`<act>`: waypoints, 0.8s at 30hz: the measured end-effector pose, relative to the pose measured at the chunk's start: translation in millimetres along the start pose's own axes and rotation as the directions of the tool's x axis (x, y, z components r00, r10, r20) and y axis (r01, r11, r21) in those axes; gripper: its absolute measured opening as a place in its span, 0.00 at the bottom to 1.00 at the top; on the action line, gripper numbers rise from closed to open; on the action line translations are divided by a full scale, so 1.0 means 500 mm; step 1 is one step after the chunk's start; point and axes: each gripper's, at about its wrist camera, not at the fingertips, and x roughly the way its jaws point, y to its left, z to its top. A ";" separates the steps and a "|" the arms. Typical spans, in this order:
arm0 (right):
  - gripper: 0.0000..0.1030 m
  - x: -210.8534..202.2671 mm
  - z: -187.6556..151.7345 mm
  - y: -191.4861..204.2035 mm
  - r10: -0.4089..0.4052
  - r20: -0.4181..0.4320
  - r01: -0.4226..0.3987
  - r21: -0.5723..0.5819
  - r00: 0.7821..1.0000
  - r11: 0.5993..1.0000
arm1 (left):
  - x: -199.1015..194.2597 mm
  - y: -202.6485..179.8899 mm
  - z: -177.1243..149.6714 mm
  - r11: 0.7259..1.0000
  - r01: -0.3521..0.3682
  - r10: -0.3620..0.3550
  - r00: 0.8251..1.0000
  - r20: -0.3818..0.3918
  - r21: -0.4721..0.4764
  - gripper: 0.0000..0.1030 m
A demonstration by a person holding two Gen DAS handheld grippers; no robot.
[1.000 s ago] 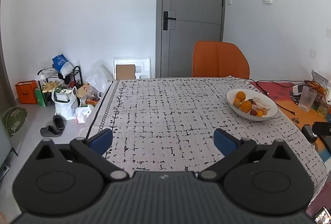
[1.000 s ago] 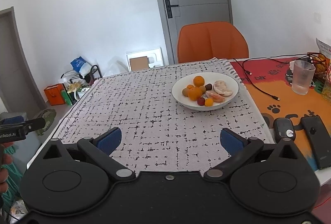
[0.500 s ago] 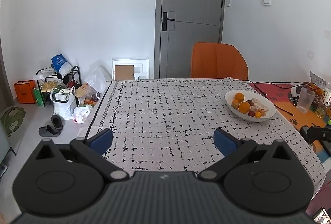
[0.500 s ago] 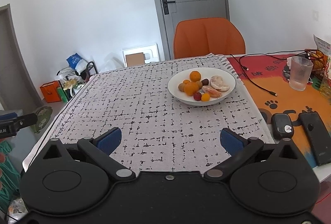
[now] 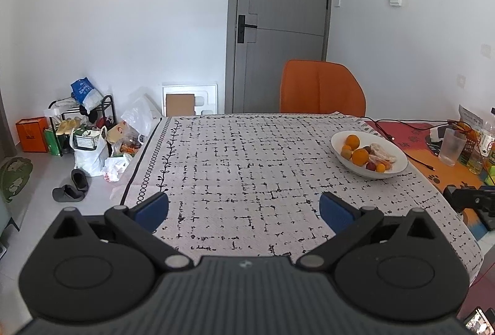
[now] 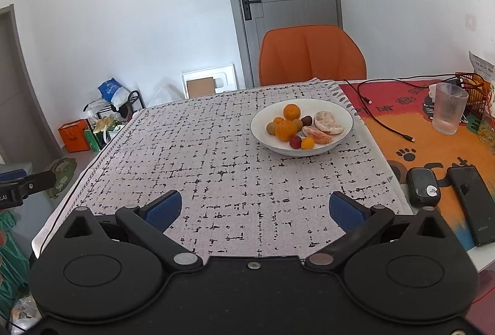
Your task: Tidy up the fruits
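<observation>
White walls, a grey door and an orange chair (image 6: 312, 54) back the counter (image 5: 247, 167), which is laid with a black-flecked cloth. Left hand-held gripper (image 5: 244, 208): released, jaws spread wide, nothing between them, held over the near edge of the cloth. Right hand-held gripper (image 6: 255, 209): likewise released and carrying nothing, directed toward the white bowl (image 6: 346, 130), which stands near the cloth's right border. All fruits (image 6: 297, 126) in view lie inside that bowl: oranges, small dark red pieces, brownish ones and peeled segments; none is seen loose on the cloth. Judgement: this arrangement fits either a gathered bowl or one awaiting sorting. Any grasp should take one round piece across its width, lightly, since peeled segments would bruise. A glass (image 6: 448, 109), cable and phone (image 6: 471, 205) lie right of the cloth.
</observation>
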 end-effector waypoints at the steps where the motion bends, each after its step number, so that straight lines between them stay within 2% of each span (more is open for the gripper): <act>1: 1.00 0.000 0.000 0.000 0.001 0.000 -0.001 0.001 1.000 1.000 | -0.001 0.000 0.000 1.000 0.003 -0.003 1.000 0.001 -0.001 1.00; 13: 1.00 0.004 -0.001 0.015 0.019 -0.001 -0.019 -0.013 1.000 1.000 | -0.002 -0.007 -0.005 0.999 0.049 -0.049 0.999 -0.019 -0.008 1.00; 24: 1.00 -0.001 -0.002 0.035 0.030 0.002 -0.030 -0.042 1.000 0.999 | -0.006 0.000 -0.008 0.998 0.055 -0.055 0.998 -0.021 -0.024 1.00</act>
